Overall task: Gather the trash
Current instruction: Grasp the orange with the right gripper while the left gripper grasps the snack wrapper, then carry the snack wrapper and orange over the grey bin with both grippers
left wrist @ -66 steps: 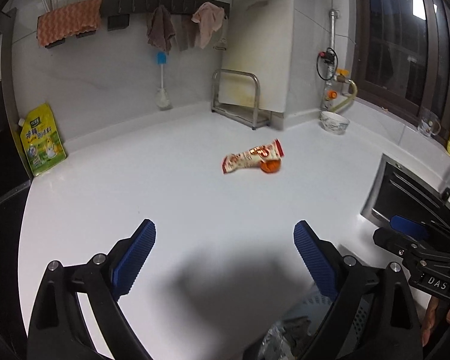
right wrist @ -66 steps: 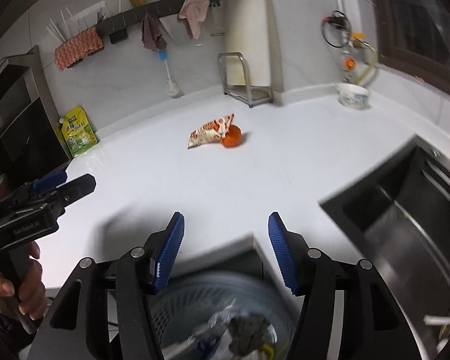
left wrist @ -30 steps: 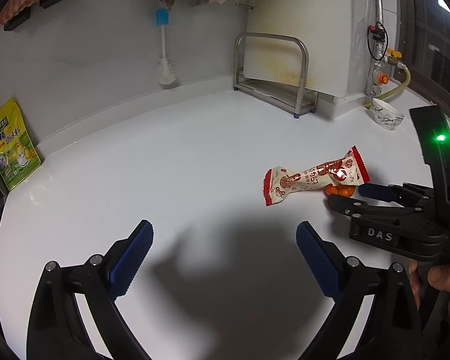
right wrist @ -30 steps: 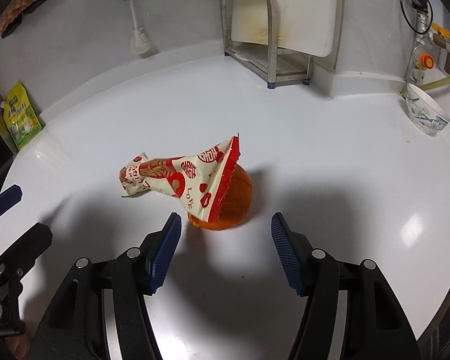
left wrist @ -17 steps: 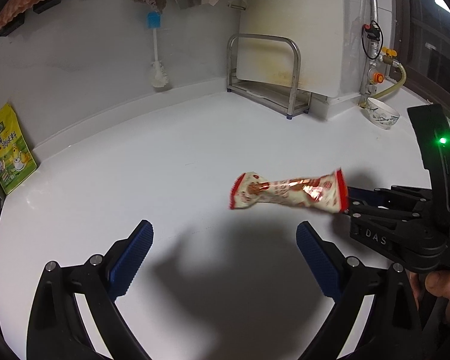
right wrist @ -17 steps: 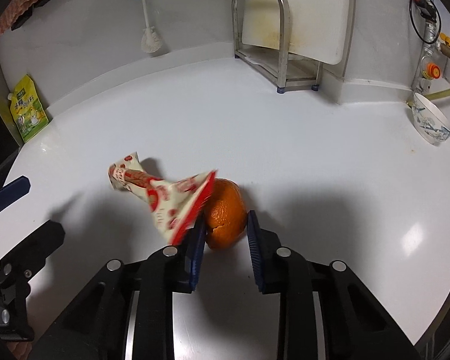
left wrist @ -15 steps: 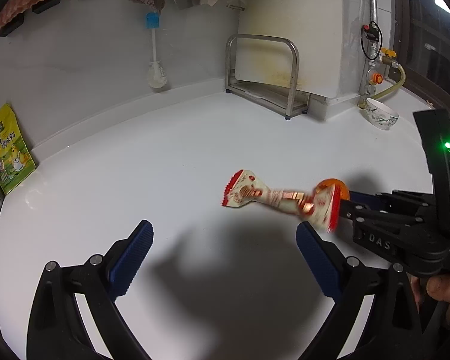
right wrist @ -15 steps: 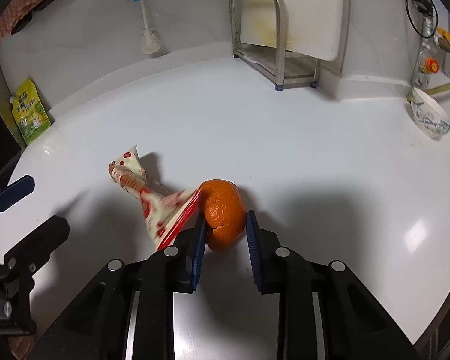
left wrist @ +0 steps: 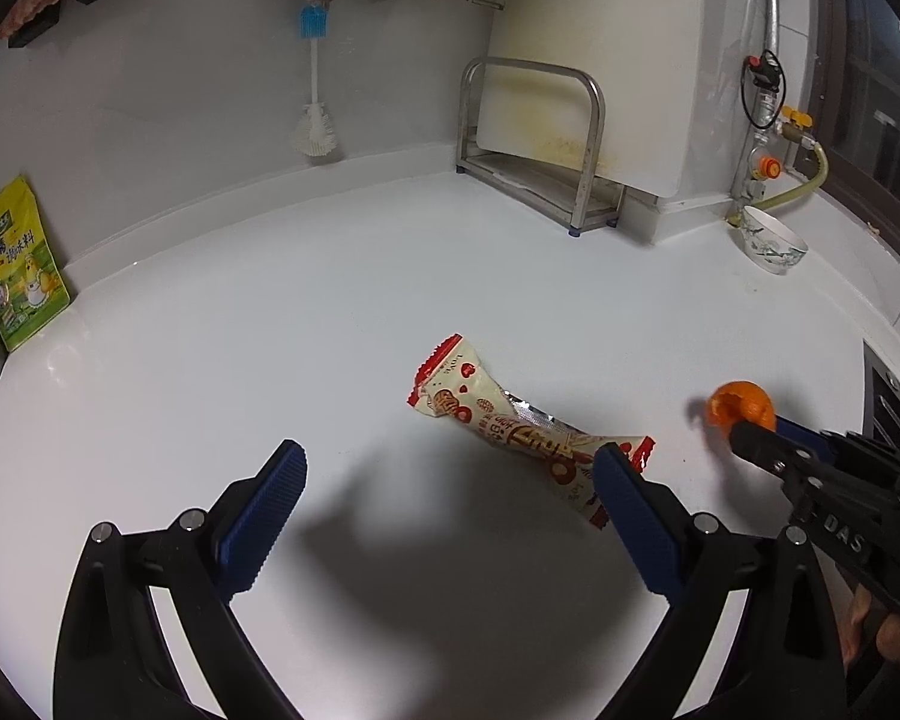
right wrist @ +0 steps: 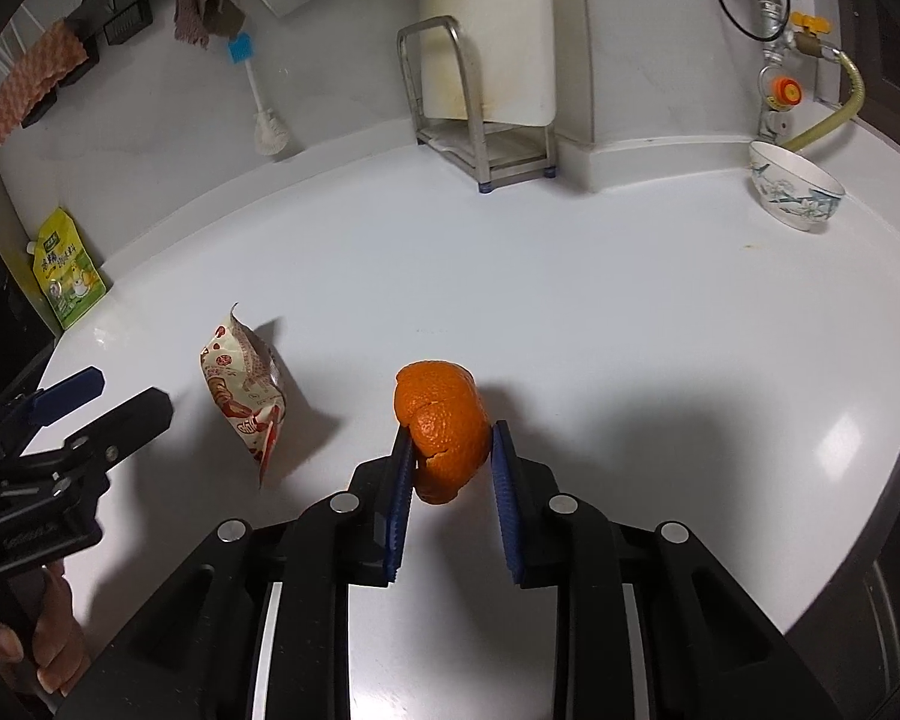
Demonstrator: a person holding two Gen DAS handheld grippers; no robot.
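Snack wrapper (left wrist: pixel 525 429) (crumpled) beside gripped orange peel (right wrist: pixel 444 429).

My views are dim and fisheye-bent at the edges; overhead light glares off the counter (right wrist: pixel 630 312), casting soft shadows.

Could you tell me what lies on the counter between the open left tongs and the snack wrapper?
Nothing: in the left wrist view, only bare white counter and shadow separate the left tongs from the snack wrapper.
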